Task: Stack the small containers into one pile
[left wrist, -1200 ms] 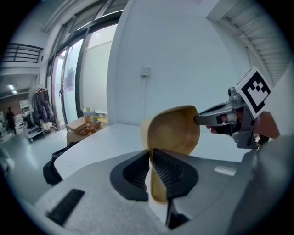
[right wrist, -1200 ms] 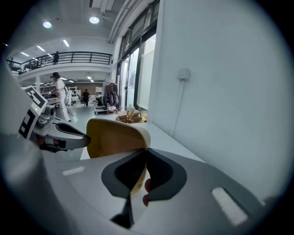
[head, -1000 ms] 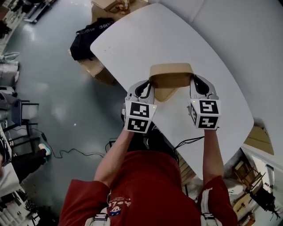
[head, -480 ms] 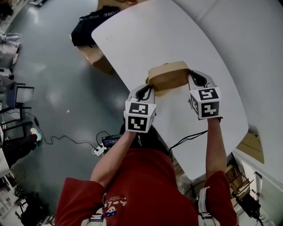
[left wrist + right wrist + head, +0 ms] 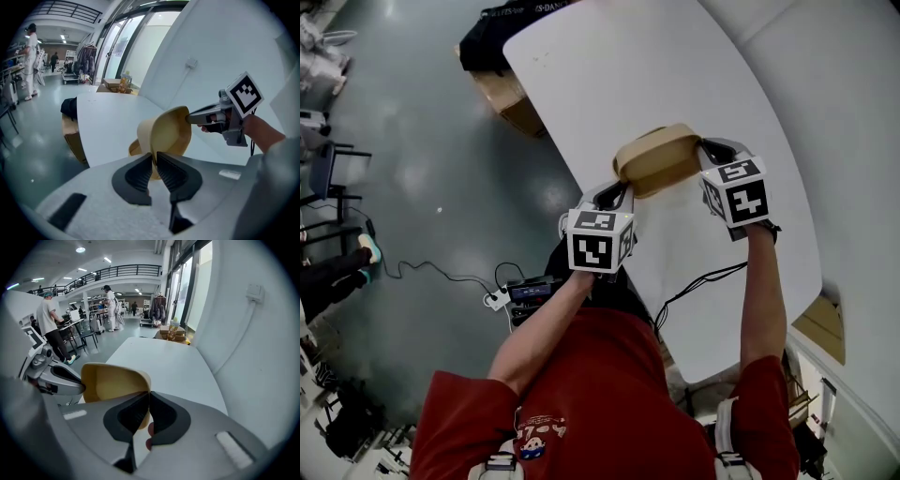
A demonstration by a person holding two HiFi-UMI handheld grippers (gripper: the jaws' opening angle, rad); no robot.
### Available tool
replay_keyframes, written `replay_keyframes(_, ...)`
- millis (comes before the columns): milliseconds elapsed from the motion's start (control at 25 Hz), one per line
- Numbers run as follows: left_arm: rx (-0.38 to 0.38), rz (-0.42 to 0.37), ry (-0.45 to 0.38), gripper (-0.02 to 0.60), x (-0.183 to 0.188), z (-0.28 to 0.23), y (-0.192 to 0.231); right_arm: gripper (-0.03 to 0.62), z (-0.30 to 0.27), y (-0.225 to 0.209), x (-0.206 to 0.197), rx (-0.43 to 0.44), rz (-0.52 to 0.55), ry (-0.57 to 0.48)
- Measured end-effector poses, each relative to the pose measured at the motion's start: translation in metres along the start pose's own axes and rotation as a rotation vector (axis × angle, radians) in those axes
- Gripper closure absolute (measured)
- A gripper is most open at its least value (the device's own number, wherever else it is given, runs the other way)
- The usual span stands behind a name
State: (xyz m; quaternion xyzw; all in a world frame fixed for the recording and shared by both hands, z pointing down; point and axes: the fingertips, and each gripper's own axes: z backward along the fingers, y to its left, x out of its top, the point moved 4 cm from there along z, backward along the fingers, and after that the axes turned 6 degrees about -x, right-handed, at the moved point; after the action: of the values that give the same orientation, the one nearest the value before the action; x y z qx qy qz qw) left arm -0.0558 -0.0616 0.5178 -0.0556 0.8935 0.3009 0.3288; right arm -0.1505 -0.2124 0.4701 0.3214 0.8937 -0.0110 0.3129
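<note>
Gripping one tan container between two claws

**Head view.** Counted: one tan container [image 5: 656,157], two grippers, one white table [image 5: 675,66]. Container over the tabletop, pinched at its left rim by the left gripper [image 5: 617,192] and at its right rim by the right gripper [image 5: 705,148]. One marker cube on each gripper, black squares on white. One black bag [image 5: 502,23] by the table's far left corner, with white lettering too small to read in full. One cardboard box [image 5: 511,94] tucked under that same edge. One power strip [image 5: 525,291] on the floor off the near left edge. Left gripper right at the table's left edge. Bare tabletop far of the container and to its right.

**Left gripper view.** Jaws nearly together, clamped on the container's thin wall. Container tilted, open mouth turned toward the camera. A second tan edge [image 5: 132,149] peeking out low and left behind it, touching or not impossible to tell. Right gripper's tip on the opposite rim.

**Right gripper view.** Jaws all but closed, the container's rim caught between the pads. One wall socket [image 5: 255,291] high on the right. Long stretch of clear table running to the far end.
</note>
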Motion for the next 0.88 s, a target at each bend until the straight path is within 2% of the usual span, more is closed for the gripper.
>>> replay_keyframes(400, -0.004, 0.102, 0.052, 0.541, -0.021, -0.015, 0.006, 0.582, -0.033, 0.003, -0.003, 0.083, 0.061, 0.12)
replay_keyframes(880, -0.025, 0.199, 0.089, 0.528, -0.023, -0.025, 0.02, 0.582, -0.066, 0.005, -0.006, 0.139, 0.083, 0.259)
